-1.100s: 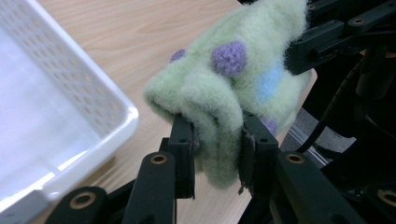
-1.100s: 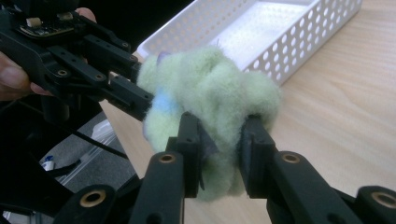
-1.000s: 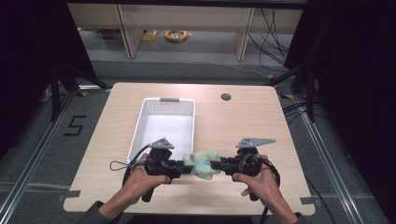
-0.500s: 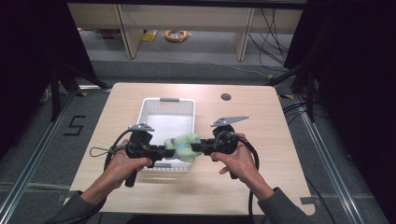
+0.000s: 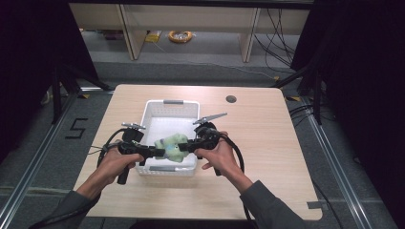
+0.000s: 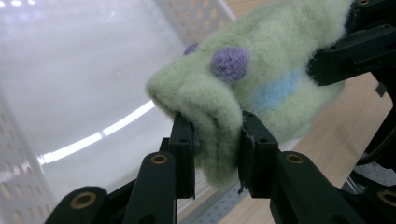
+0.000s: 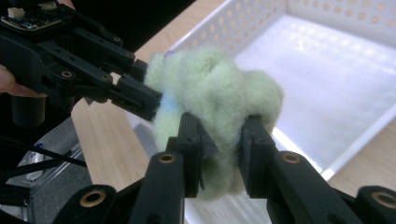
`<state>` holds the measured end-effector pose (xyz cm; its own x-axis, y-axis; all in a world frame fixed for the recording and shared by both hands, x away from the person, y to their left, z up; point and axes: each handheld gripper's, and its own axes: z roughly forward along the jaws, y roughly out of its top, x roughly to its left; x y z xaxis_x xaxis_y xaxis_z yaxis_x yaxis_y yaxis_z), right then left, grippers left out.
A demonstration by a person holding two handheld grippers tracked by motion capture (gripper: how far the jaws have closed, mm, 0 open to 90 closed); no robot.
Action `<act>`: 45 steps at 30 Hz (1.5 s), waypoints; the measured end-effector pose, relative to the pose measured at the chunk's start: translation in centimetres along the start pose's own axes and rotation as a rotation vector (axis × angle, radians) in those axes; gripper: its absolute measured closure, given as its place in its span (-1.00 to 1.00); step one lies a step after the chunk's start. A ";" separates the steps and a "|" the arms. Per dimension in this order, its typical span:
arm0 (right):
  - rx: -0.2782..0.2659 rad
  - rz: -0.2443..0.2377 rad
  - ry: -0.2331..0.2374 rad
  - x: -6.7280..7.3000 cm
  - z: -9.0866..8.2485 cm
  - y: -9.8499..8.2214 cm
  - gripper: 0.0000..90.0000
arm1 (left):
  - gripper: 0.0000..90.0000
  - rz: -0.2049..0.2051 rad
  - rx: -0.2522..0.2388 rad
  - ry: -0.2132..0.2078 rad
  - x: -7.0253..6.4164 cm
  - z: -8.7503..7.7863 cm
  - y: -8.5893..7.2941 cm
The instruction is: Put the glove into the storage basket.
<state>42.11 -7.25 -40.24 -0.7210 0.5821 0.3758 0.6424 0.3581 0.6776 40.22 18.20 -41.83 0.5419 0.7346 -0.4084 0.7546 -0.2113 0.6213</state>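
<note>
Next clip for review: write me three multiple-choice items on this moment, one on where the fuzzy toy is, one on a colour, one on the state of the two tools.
1. Where is the green fuzzy toy?
A. On the floor
B. Over the near part of the white basket, carried between both tools
C. By the round hole in the table's far right corner

2. What colour are the round spots on the toy?
A. Purple
B. Red
C. Black

3. How do the left tool and right tool stand?
A. Both wide open and empty
B. One grips while the other hangs free
C. Each is shut on one end of the toy

Answers:
1 B, the high view shows it above the basket's near end.
2 A, the left gripper view shows purple dots.
3 C, each gripper view shows jaws pinching the fleece.
</note>
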 end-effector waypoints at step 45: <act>0.247 0.034 -0.125 -1.7 6.9 0.3 0.59 | 0.19 -0.022 0.075 0.098 2.9 1.3 0.3</act>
<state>45.29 -3.08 -45.01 -0.6704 0.6767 0.3044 0.7204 0.4952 0.4856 42.48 19.44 -43.72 0.4886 0.7983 -0.3521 0.7937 -0.2391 0.5593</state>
